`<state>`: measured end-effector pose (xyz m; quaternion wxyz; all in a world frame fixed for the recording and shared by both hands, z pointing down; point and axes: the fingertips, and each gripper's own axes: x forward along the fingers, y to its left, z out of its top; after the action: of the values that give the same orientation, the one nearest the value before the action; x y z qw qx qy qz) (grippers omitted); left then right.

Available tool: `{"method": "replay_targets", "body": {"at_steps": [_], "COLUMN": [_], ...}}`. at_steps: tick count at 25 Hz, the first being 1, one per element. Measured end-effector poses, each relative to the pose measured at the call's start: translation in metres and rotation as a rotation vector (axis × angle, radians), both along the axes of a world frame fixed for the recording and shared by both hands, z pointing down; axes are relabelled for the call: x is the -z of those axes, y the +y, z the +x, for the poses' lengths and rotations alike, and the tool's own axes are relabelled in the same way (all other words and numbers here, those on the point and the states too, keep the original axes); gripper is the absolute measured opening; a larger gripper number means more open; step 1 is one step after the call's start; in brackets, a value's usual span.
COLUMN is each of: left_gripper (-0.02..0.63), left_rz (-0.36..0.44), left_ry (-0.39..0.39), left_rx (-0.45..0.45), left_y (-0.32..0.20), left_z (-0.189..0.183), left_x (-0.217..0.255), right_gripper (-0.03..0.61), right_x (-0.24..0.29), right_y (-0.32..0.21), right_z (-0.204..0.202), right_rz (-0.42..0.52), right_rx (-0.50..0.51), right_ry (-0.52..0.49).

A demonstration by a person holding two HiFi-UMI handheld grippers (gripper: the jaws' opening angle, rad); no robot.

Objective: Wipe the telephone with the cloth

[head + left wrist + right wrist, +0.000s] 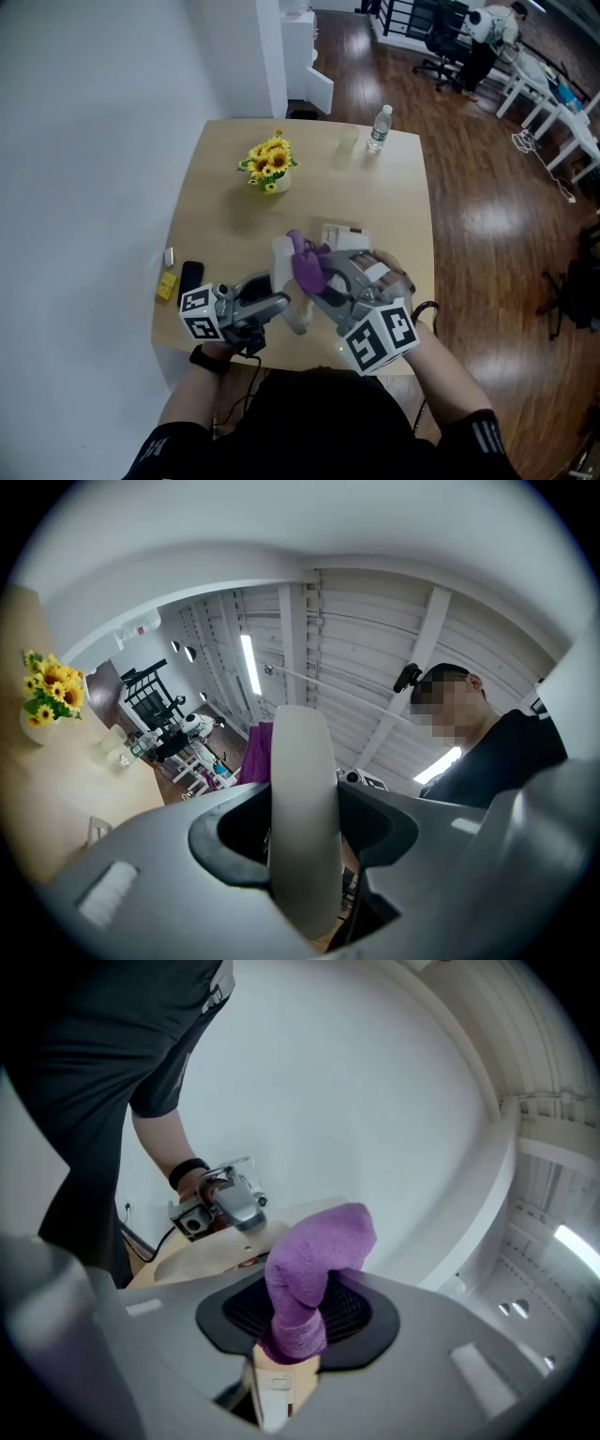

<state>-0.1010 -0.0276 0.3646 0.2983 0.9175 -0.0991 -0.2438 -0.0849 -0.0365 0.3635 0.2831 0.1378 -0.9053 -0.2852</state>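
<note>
Handset (289, 281) is off the table (234, 234) and pinched in the left gripper (279, 306). The left gripper view shows both jaws pressed on its sides (302, 789), edge-on, with the free end rising straight out along the jaws. In the head view its long axis runs roughly away from the person, the far end above the grip.

Right gripper (323, 281) is clamped on the purple cloth (305, 267). Its own view shows a folded tuft (314, 1251) sticking out past the jaws.

Key relation: the cloth sits just right of the handset's upper half, touching or nearly; I can't tell which. The cloth also shows behind the handset from the left side (258, 752). The grippers point toward each other, left gripper visible across (225, 1199).

Judgement: the wipe should run along the long axis, right gripper moving, left one bracing. White block on the table beyond (342, 234) is probably the base.
</note>
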Motion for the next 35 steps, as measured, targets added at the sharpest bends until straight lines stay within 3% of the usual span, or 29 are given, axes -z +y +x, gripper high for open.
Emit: {"method": "replay_targets", "body": {"at_steps": [8, 17, 23, 30, 35], "left_gripper": [0.207, 0.207, 0.207, 0.207, 0.207], "left_rz": [0.022, 0.030, 0.016, 0.010, 0.008], "left_ry": [0.080, 0.166, 0.199, 0.258, 0.254], "left_rx": [0.080, 0.126, 0.141, 0.115, 0.118], "left_y": [-0.014, -0.017, -0.016, -0.010, -0.012], "left_z": [-0.018, -0.020, -0.024, -0.024, -0.021], "left_x": [0.026, 0.041, 0.042, 0.047, 0.046], "right_gripper": [0.127, 0.127, 0.127, 0.127, 0.127], "right_x": [-0.045, -0.057, -0.074, -0.047, -0.049], "right_y": [0.032, 0.059, 0.083, 0.057, 0.062], "right_z": [0.014, -0.003, 0.004, 0.006, -0.001], "right_rz": [-0.087, -0.097, -0.162, -0.177, -0.157], "right_rx": [0.059, 0.113, 0.161, 0.078, 0.107], "right_ry": [0.101, 0.128, 0.164, 0.057, 0.078]}}
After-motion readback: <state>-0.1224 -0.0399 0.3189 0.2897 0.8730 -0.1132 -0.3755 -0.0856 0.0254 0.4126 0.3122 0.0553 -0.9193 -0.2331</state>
